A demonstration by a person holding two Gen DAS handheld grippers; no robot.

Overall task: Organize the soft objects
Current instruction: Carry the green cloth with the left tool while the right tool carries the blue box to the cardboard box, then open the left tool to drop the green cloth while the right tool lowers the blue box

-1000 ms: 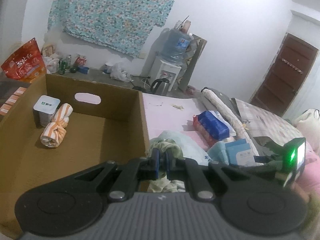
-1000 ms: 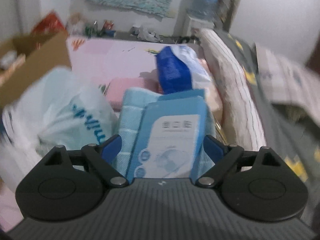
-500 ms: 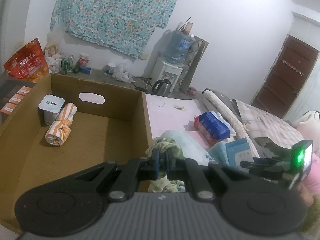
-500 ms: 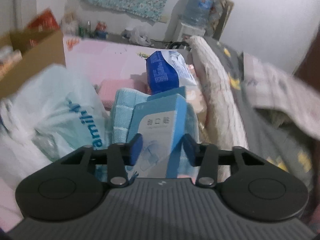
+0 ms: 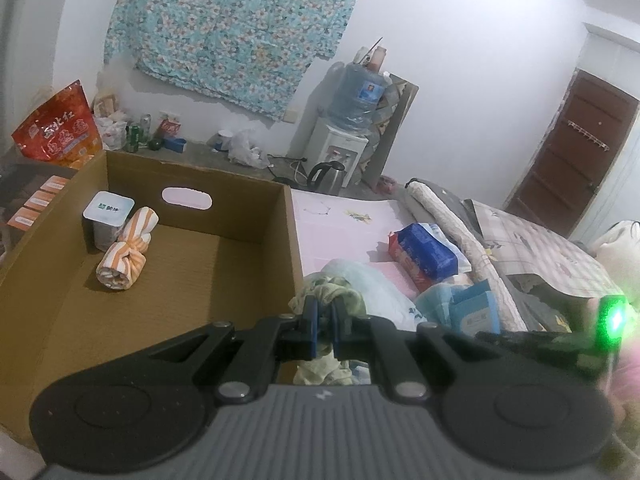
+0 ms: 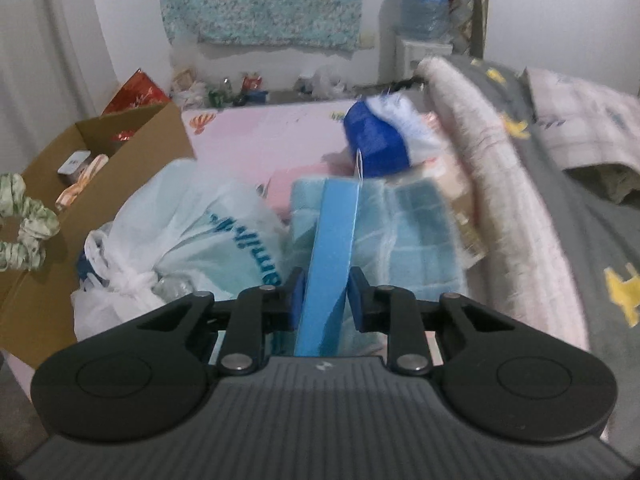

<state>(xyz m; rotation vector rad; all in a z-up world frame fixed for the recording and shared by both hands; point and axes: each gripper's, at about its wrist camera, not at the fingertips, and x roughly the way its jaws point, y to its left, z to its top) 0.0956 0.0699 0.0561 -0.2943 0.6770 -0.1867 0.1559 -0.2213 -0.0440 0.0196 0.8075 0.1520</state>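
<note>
My left gripper is shut on a pale green scrunchie, held at the right wall of the cardboard box; the scrunchie also shows at the left edge of the right wrist view. An orange-striped rolled cloth and a white cup lie in the box. My right gripper is shut on a light blue packet, lifted edge-on above a folded blue towel. The packet also shows in the left wrist view.
A white plastic bag lies between box and towel. A blue wipes pack sits behind on the pink mat. A rolled blanket and grey bedding run along the right. Water dispenser stands at the wall.
My right gripper closed on the blue packet and lifted it, turning it edge-on. My left gripper stayed shut on the scrunchie and rose slightly beside the box.
</note>
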